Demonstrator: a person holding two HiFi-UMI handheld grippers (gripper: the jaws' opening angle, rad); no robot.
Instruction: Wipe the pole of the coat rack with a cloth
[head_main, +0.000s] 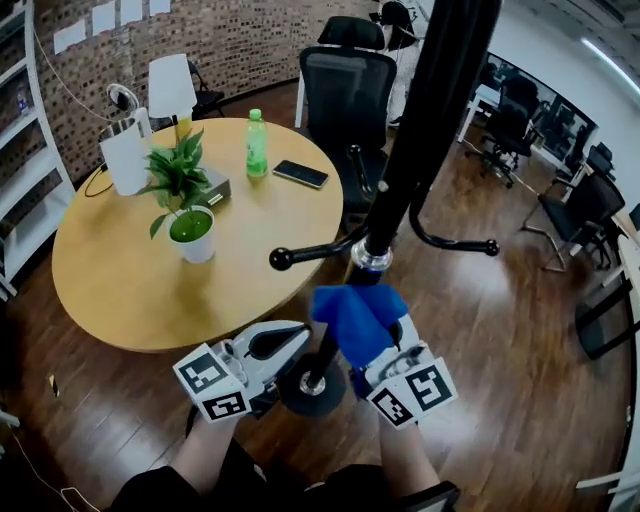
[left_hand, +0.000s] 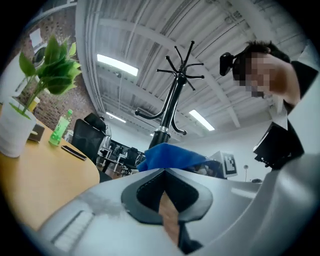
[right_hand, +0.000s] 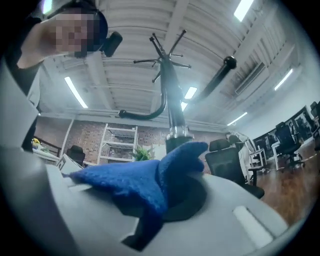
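The coat rack's black pole (head_main: 425, 110) runs from the upper right of the head view down to its round base (head_main: 312, 390). A silver collar (head_main: 371, 259) rings it above a blue cloth (head_main: 358, 318). My right gripper (head_main: 378, 345) is shut on that cloth, right beside the pole just under the collar. In the right gripper view the cloth (right_hand: 135, 180) drapes over the jaws, with the pole (right_hand: 172, 100) rising behind it. My left gripper (head_main: 298, 338) is shut and empty, just left of the pole's lower part. From the left gripper view, its jaw tips (left_hand: 164, 170) meet below the cloth (left_hand: 170, 155).
A round wooden table (head_main: 130, 290) at left carries a potted plant (head_main: 185, 205), a green bottle (head_main: 257, 143) and a phone (head_main: 300, 174). A black office chair (head_main: 345, 90) stands behind the rack. Two low hook arms (head_main: 310, 252) (head_main: 455, 243) stick out sideways.
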